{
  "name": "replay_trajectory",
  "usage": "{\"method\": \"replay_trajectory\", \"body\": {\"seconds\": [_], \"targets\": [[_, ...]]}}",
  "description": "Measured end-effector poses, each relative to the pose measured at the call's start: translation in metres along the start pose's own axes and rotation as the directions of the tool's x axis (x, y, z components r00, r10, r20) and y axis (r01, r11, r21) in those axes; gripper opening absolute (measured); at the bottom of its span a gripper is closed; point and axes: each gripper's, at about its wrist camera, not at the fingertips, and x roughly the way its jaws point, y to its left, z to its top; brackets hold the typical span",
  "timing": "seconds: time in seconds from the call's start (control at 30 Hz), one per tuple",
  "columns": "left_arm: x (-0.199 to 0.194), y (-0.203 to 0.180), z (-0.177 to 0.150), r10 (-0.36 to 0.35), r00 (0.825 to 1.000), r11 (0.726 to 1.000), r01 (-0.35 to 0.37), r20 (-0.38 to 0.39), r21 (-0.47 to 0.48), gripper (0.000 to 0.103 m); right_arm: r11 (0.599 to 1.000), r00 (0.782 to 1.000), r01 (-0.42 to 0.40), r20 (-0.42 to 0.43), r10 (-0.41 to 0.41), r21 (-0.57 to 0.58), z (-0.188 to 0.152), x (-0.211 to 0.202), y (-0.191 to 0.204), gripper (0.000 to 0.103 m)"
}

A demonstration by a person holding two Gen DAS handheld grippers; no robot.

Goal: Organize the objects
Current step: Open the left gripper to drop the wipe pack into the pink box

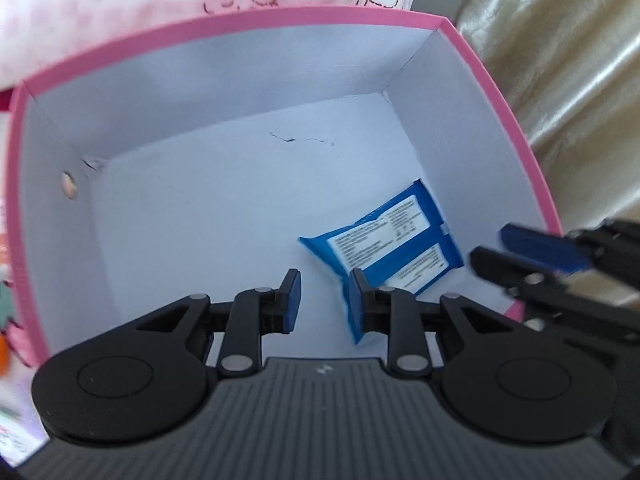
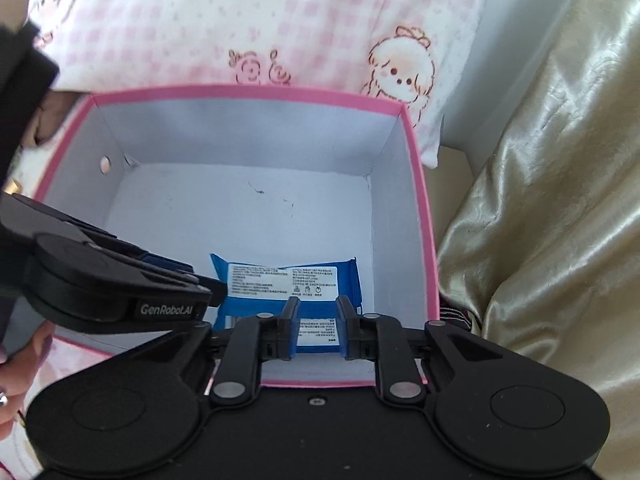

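A pink-rimmed box [image 1: 248,24] with a white inside stands open on the bed; it also shows in the right wrist view [image 2: 256,90]. Blue wet-wipe packets [image 1: 384,240] lie on its floor near the right wall, label side up, also in the right wrist view [image 2: 288,280]. My left gripper [image 1: 324,300] hangs over the box, open and empty, just left of the packets. My right gripper [image 2: 316,328] is open and empty above the packets at the near wall. Each gripper shows in the other's view, the right [image 1: 532,256] and the left [image 2: 188,276].
A pink-and-white cartoon pillow [image 2: 240,20] lies behind the box. A shiny gold cloth [image 2: 560,200] drapes on the right. A hand [image 2: 16,364] shows at the left edge. Colourful items [image 1: 6,320] lie left of the box.
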Motion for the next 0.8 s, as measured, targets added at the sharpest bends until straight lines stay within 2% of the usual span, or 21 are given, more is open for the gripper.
{"method": "replay_trajectory", "body": {"seconds": [0.1,0.27,0.47,0.7,0.8], "targets": [[-0.022,0.004,-0.004,-0.019,1.000,1.000,0.019,0.020,0.015,0.027,1.000,1.000,-0.008,0.018,0.007,0.026,-0.001,-0.020,-0.001,0.027],[-0.068,-0.001,-0.011,-0.012,0.999,0.996,0.008,0.050,0.085,0.033,0.997,0.999,-0.037,0.043,0.034,0.062,-0.003,-0.055,-0.002,0.033],[-0.137,-0.010,-0.027,0.030,0.993,0.975,-0.054,0.113,0.214,0.041,0.995,0.994,-0.078,0.085,0.073,0.055,-0.011,-0.100,0.008,0.039],[-0.203,-0.006,-0.051,0.028,0.992,0.958,-0.061,0.119,0.282,0.042,0.992,0.980,-0.127,0.155,0.123,0.020,-0.022,-0.152,0.031,0.044],[-0.227,0.001,-0.061,0.004,0.994,0.957,-0.035,0.108,0.287,0.044,0.990,0.974,-0.139,0.178,0.138,-0.007,-0.026,-0.169,0.044,0.047]]}}
